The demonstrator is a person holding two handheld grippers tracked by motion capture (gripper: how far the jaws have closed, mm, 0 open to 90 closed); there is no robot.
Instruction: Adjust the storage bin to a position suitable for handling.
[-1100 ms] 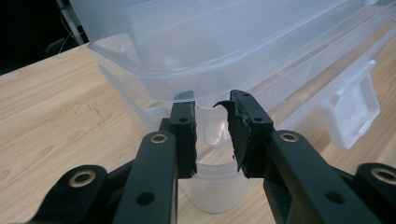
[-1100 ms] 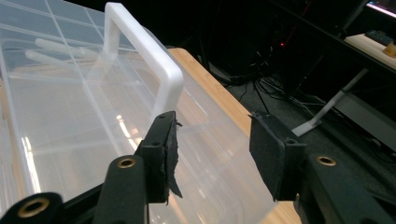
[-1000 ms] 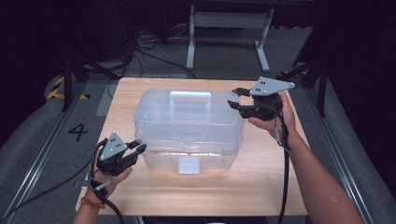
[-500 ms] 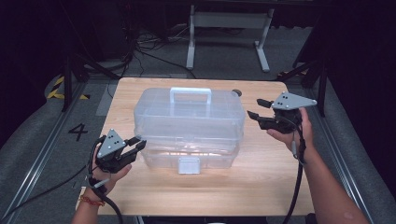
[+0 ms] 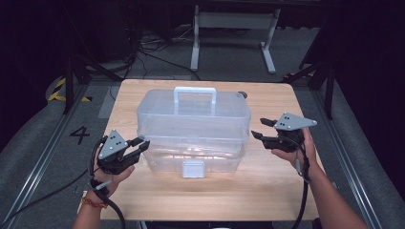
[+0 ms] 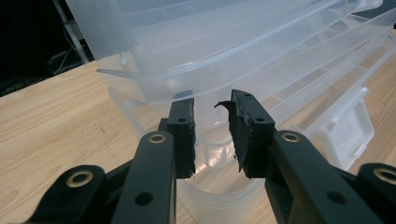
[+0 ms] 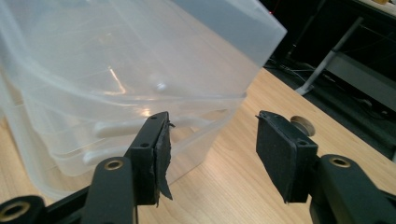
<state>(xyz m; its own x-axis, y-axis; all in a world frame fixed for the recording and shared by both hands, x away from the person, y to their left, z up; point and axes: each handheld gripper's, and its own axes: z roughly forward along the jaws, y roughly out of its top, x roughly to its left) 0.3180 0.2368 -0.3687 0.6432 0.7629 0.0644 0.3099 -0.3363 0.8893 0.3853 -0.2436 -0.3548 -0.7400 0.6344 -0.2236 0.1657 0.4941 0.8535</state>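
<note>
The right gripper (image 7: 212,140) points at the end wall of a clear plastic storage box (image 7: 116,70) standing on a light wooden table (image 7: 233,182). Its 2 black jaws have just been opening and stand apart with nothing between them; the left one sits just in front of the box's lower corner, whether touching cannot be told, the other over bare wood. A small round knob (image 7: 302,124) shows behind the right jaw. Beyond the table's edge stands a grey metal frame (image 7: 345,65) on a dark floor.
</note>
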